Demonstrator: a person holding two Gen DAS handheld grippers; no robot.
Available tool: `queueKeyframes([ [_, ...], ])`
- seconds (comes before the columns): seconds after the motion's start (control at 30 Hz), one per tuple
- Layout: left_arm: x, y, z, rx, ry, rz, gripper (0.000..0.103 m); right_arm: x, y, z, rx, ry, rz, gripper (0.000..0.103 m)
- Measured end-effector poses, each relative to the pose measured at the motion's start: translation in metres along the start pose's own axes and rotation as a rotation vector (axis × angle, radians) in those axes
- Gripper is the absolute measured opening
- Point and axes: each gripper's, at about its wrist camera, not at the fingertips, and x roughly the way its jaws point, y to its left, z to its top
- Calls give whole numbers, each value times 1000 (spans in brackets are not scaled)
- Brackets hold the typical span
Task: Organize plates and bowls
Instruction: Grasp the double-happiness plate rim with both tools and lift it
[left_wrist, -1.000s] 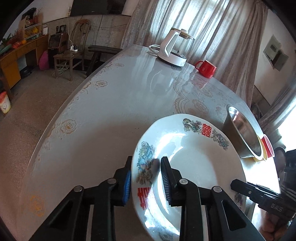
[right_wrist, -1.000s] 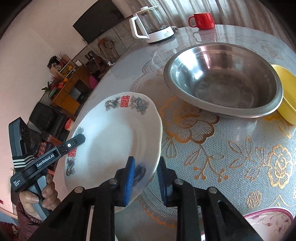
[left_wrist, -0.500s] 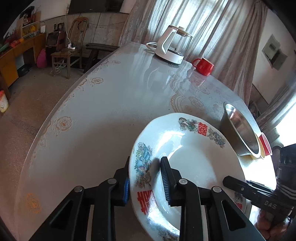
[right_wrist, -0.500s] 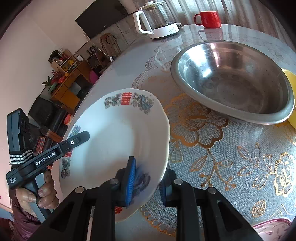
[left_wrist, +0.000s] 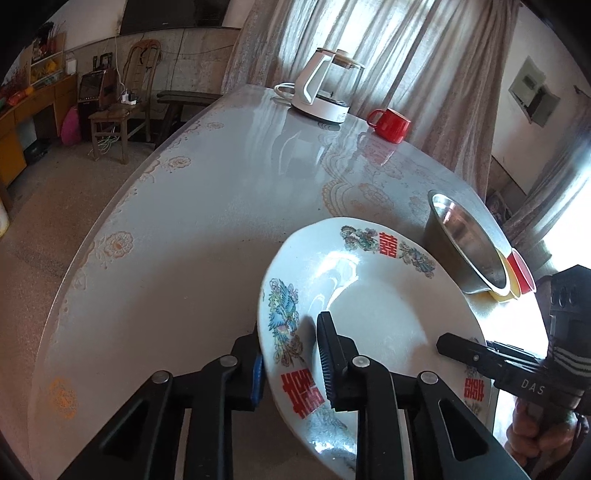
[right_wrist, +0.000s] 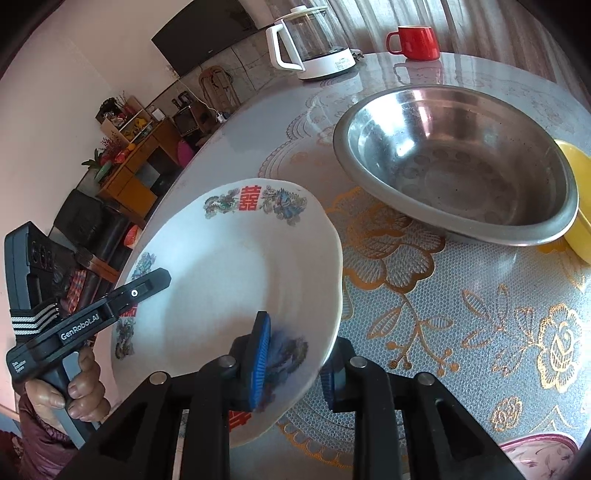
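Plate (left_wrist: 373, 295), white and flowered, now tilts steeper above the table (left_wrist: 207, 206) than a second ago, its rim pinched between the left gripper (left_wrist: 291, 354), whose jaws have just been closing, and the right gripper (right_wrist: 295, 354).

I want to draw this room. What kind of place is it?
Probably a home's dining or living room: a big round table with a flowery cloth, a white electric kettle, a wooden chair and long curtains.
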Motion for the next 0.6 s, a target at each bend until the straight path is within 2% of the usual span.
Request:
queueKeyframes([
  [0.17, -7, -7, -2, 46, -13, -21, 22, -5, -2, 1, 7, -15, 8, 24],
  [0.37, 6, -4, -1, 47, 26, -20, 23, -2, -4, -1, 2, -12, 6, 24],
  [0.43, 14, 0, 0, 50, 51, -24, 28, 1, -6, -3, 6, -1, 9, 24],
  [0.57, 17, 3, 8, 48, 44, -37, 29, 3, -8, -2, 13, 2, 16, 22],
  [0.6, 18, 3, 11, 50, 44, -41, 33, 2, -7, -2, 12, 6, 17, 23],
])
